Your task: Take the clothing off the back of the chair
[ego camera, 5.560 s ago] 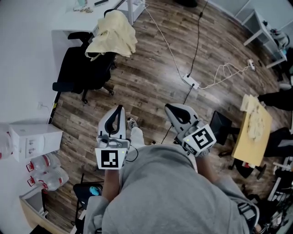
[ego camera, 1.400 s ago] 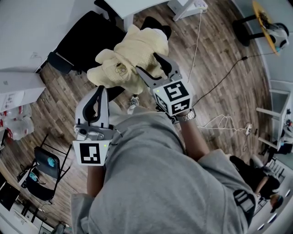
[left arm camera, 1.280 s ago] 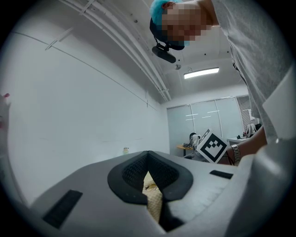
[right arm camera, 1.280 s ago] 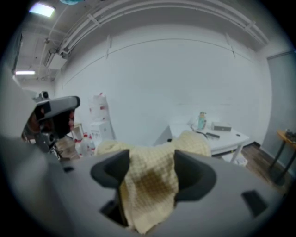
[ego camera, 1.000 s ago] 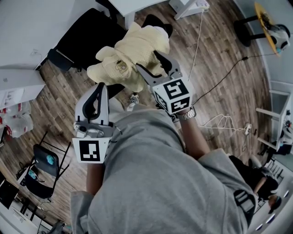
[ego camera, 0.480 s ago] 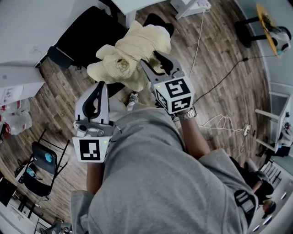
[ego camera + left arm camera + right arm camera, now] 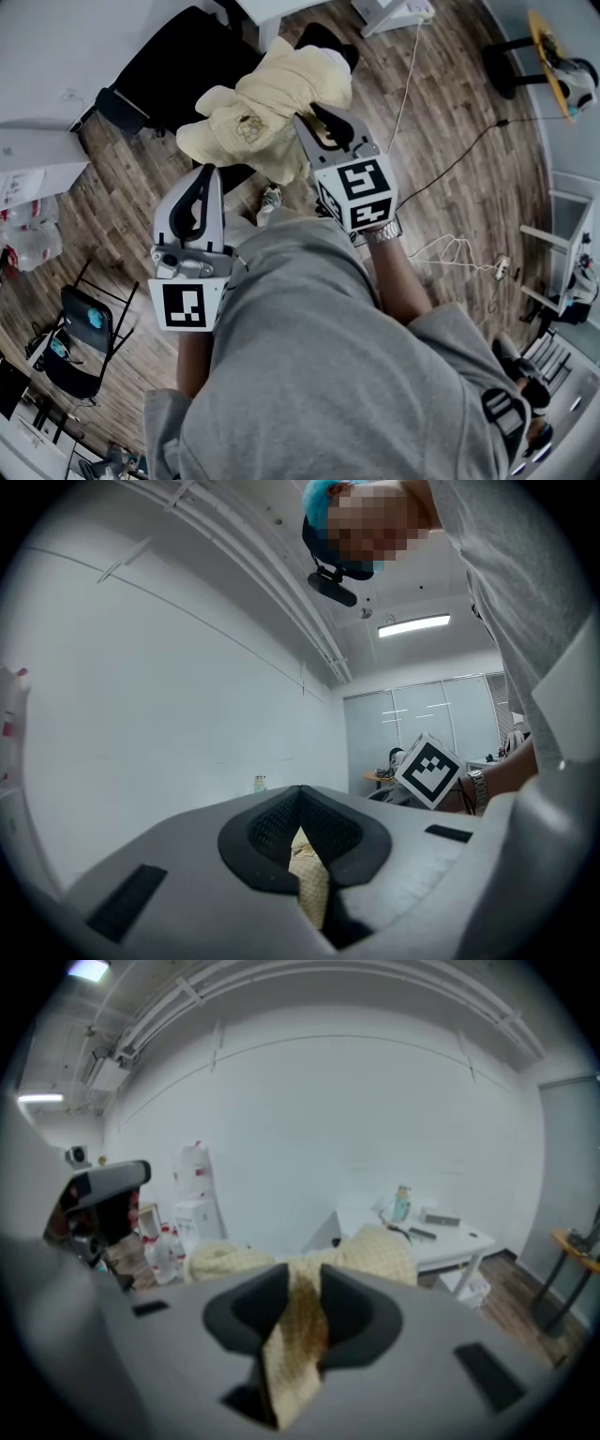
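Observation:
A cream knitted garment lies bunched over the back of a black office chair. My right gripper is at the garment's near right edge. Its jaws are closing with a fold of the fabric filling the gap between the pads. The rest of the garment spreads beyond the jaws. My left gripper hangs back near my body, short of the chair, shut on nothing. Through the slit under its tips a strip of the garment shows in the distance.
A white desk with small items stands behind the chair. Water bottles and a white box sit at the left. A dark folding chair is at the lower left. A cable runs over the wooden floor at the right.
The person has walked up to the chair since the earliest frame. Over the last second the right gripper's wide-open jaws have narrowed onto the garment's edge. The left gripper has stayed put.

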The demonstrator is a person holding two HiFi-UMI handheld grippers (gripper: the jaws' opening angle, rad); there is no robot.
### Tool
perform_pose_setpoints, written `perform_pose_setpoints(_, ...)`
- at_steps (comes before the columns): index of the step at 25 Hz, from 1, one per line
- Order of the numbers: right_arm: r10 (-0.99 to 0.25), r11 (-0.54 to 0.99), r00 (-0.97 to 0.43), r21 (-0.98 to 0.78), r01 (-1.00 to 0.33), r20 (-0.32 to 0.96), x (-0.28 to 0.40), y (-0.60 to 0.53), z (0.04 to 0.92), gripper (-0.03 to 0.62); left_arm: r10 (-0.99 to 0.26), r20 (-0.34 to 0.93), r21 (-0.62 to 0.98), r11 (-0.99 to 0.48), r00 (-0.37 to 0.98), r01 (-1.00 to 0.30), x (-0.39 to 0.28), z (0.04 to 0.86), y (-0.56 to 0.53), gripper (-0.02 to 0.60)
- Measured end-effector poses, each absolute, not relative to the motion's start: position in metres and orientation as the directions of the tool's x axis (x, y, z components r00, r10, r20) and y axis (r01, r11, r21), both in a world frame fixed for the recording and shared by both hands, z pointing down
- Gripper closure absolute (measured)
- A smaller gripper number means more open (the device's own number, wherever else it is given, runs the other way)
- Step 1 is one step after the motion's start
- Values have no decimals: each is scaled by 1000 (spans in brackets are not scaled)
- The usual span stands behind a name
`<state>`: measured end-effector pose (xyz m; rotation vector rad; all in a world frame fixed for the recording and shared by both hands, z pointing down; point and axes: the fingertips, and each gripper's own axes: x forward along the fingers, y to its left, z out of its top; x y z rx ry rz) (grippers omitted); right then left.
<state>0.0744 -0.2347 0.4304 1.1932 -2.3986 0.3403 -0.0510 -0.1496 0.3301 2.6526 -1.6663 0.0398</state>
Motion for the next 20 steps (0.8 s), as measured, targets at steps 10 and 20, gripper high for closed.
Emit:
perform_pose_setpoints(10,-721,577,-502,11,-817,478,71,-229,429,499,-895,26,3,-446,446,-895,-63,332,-141,548)
perform_pose_setpoints(20,-763,513,-430,46,-857,483,74,-226,422,557,-871,9,3,-492,492,-871,-79,322,-140,548)
